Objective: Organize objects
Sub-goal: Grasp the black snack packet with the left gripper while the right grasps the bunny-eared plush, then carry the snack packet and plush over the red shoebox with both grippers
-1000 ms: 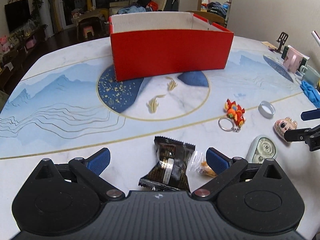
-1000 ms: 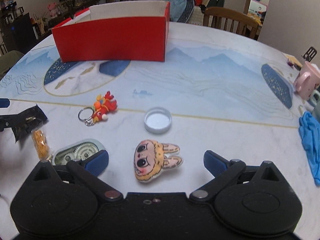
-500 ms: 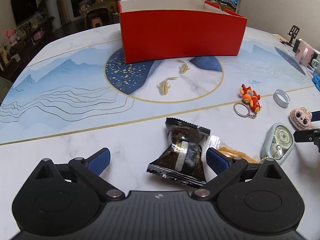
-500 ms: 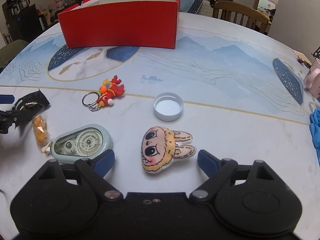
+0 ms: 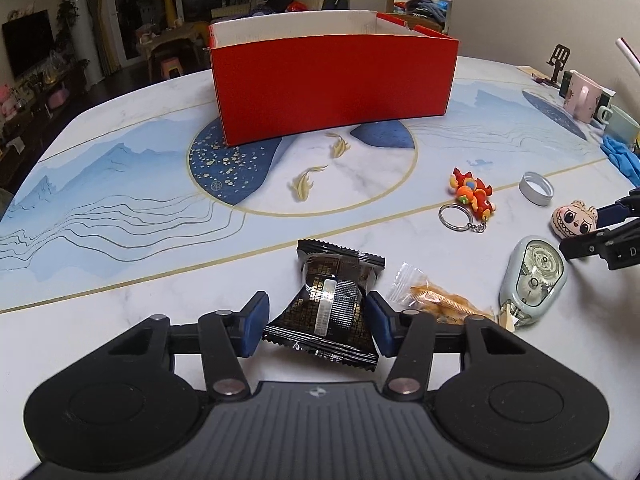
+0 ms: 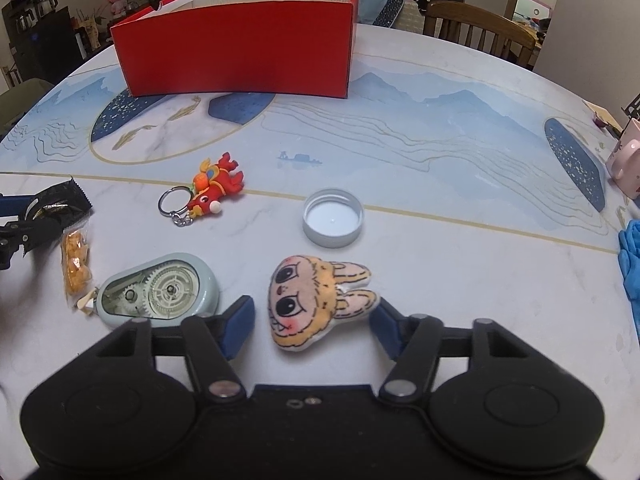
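Red open-topped box point(image 5: 334, 88), at twelve o'clock on the table point(image 5: 120, 208); white inner walls show, contents hidden behind the near wall. Black snack packet point(image 5: 334, 304), at six o'clock in the left view, lying between the pads of the left gripper point(image 5: 316, 322): right pad touching the wrapper, left pad just beside it, jaws not yet clenched. Clear sachet of orange snacks point(image 5: 434, 298), just right of the packet. Pale green case with visible gears point(image 5: 534, 278), at four o'clock. Red-orange dragon keychain point(image 5: 472, 194), at two o'clock. White cap point(image 5: 537, 188), lying open side up, right of the keychain. Plush bunny-eared face point(image 6: 316, 300), at six o'clock in the right view, between the spread jaws of the right gripper point(image 6: 314, 326), pads near it on both sides. Pink mug point(image 5: 582, 96) and blue cloth point(image 5: 622, 156), at the right edge, partly cut off. Surface: marble-look top with blue mountain and gold fish design. Room: dim, cluttered, wooden chair point(image 6: 478, 26) behind.
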A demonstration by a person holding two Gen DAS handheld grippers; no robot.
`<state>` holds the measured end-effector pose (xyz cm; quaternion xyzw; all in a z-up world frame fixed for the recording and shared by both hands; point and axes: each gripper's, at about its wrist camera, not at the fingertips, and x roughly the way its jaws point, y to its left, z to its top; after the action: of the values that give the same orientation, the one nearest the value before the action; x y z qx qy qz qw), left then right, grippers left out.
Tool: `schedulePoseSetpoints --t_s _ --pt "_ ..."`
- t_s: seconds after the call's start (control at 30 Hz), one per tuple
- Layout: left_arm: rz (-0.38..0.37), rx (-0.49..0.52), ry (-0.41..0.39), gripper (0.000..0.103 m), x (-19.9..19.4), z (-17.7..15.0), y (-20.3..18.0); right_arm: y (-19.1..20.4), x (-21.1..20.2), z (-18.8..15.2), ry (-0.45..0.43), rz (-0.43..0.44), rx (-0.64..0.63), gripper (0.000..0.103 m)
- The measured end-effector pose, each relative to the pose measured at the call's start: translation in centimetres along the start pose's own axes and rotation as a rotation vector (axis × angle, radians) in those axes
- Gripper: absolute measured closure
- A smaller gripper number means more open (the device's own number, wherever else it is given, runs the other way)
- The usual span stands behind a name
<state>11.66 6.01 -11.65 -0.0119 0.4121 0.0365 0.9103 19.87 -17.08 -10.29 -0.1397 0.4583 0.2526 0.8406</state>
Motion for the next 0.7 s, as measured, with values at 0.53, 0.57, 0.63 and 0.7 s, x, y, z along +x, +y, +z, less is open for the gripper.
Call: schedulePoseSetpoints --t_s 0.53,0.57,0.63,0.7 --pt "-0.037 -0.112 -0.017 0.054 -2.4 0.8 0.9 0.4 -2.9 1.2 -0.043 0.033 0.017 0.054" --pt "-0.041 -0.121 -0.022 0.054 -2.7 1.0 0.9 0.6 -3.3 1.5 -0.046 0.037 0.019 0.054" --pt "-0.049 -0.144 -0.034 0.054 -3.3 1.5 1.0 0.8 -3.8 2.0 -0.052 0.052 0.03 0.054" --pt "-0.062 -0.169 -0.044 0.054 -3.9 2.0 1.1 1.1 -4.4 2.7 -0.064 0.069 0.034 0.054"
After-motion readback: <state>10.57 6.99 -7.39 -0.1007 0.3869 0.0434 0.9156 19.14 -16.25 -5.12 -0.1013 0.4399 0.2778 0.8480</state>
